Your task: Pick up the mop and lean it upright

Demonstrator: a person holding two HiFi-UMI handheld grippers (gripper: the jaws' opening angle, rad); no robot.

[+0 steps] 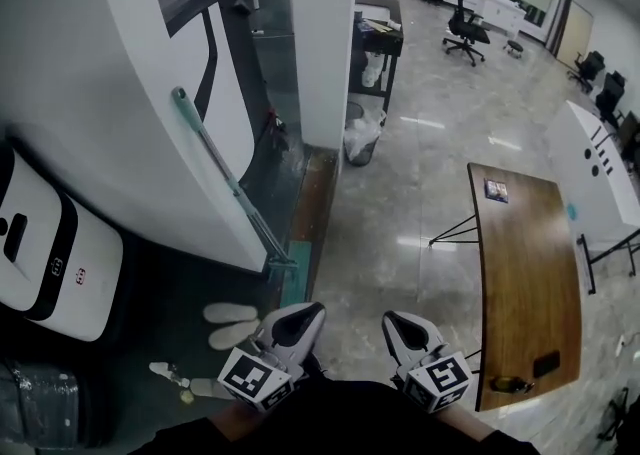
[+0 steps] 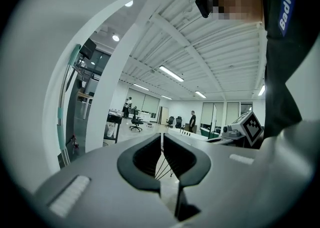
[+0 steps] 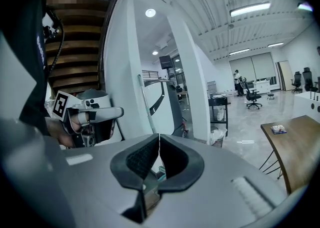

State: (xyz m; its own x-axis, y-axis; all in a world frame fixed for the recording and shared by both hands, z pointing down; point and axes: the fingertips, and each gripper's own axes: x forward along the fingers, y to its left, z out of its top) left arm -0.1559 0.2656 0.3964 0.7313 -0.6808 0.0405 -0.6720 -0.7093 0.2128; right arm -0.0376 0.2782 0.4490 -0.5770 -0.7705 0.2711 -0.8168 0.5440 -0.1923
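The mop (image 1: 225, 171) has a long teal-and-grey handle and stands leaning against the white wall, its foot on the floor near the wall's corner. It also shows at the far left of the left gripper view as the mop (image 2: 60, 114), and as a thin pole, the mop (image 3: 144, 101), in the right gripper view. My left gripper (image 1: 310, 311) and right gripper (image 1: 392, 321) hang side by side low in the head view, well short of the mop and apart from it. The left gripper (image 2: 162, 137) is shut on nothing. The right gripper (image 3: 159, 137) is also shut with nothing in it.
A long wooden table (image 1: 525, 283) stands on the right. A white appliance (image 1: 50, 253) sits at the left by the wall, with a pair of slippers (image 1: 232, 323) near my feet. A bin with a bag (image 1: 362, 138) and office chairs (image 1: 465, 33) stand farther off.
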